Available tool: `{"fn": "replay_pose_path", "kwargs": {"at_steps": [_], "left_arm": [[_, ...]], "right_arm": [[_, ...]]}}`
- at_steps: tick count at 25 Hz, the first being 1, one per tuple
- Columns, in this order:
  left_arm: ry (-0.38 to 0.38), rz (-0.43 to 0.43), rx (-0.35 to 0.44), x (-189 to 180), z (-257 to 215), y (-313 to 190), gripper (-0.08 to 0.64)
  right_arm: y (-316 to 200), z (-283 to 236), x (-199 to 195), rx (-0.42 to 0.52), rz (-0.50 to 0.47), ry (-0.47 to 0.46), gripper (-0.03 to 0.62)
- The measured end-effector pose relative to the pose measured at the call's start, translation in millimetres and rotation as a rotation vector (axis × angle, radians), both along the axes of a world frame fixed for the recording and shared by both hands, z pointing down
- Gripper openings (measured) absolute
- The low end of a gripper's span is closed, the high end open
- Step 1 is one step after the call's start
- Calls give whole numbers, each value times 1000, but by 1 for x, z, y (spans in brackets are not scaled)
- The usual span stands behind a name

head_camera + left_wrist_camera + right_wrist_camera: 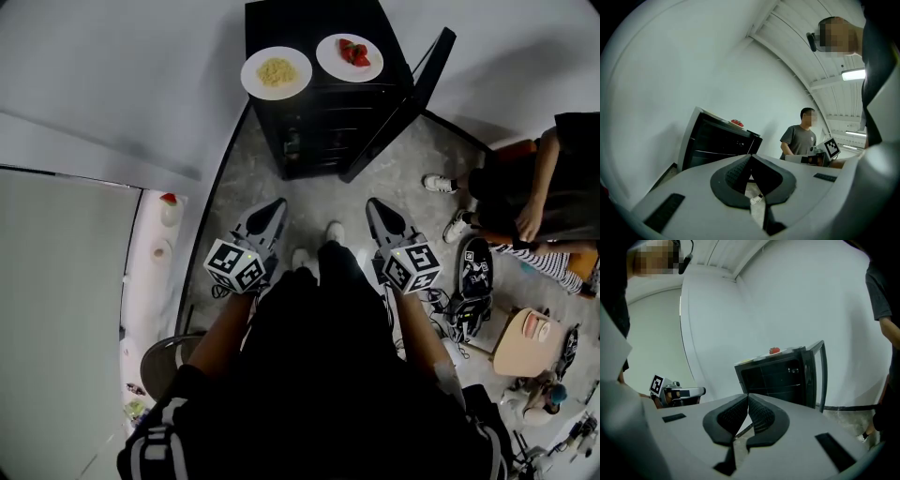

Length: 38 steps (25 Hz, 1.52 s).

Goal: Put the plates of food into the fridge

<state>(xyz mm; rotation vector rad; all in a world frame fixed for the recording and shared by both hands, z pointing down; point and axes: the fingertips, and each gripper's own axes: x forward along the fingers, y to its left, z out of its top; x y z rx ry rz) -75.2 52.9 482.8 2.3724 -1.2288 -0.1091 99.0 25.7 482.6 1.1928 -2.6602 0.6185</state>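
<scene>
A person stands facing a small black fridge (pixel 319 131), its door (pixel 405 98) swung open on the R. 2 white plates sit side by side on the fridge top: the yellow-food plate (pixel 251 77) on the L and the red-food plate (pixel 328 58) on the R. Neither is inside yet.

The left gripper (pixel 275 208) and right gripper (pixel 375 208) both point toward the fridge, well short of it. Each has its jaws pressed together w/ nothing between them. Another person (pixel 572 159) is off to the R.

Risks, as I judge them:
- The jaws must part before meeting a rim, or they'd shove a plate back off the top.
- A pinch on 1 thin rim may let the plate tip & spill.
- The yellow-food plate looks close to the top's L edge.
- The open door crowds the R side, so a carried plate could clip it or a shelf.
</scene>
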Motion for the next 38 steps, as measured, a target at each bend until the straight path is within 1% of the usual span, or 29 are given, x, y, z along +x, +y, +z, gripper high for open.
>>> {"fn": "replay_pose_path", "kwargs": {"at_steps": [6,10,14,20,25,27,31,35,37,38], "left_arm": [[-11,-32,-4,7,-5,-32,21],[-23,-37,-14,20,-5,-51,21],[-27,-45,-18,32,-6,-71,21],[-43,-79,-33,38,-4,-90,21],[-58,-130,-40,37,-3,-95,21],[-56,-156,-43,36,-2,-95,21],[-48,-179,-60,33,1,-91,21],[-41,-175,-62,29,4,-94,21],[-35,-169,-62,23,5,-97,21],[-33,-164,-64,21,5,-97,20]], "right_arm": [[-33,5,-5,-51,-57,-62,23],[-56,4,-10,-122,-110,-165,24],[-86,0,-12,-116,-142,-184,25],[-119,-9,-15,-139,-174,-259,25],[-148,-22,-22,-187,-187,-391,25],[-158,-27,-28,-202,-199,-427,25],[-172,-36,-33,-247,-177,-503,25],[-185,-31,-36,-302,-146,-540,29],[-194,-32,-39,-347,-107,-604,60],[-198,-34,-40,-373,-87,-651,93]]}}
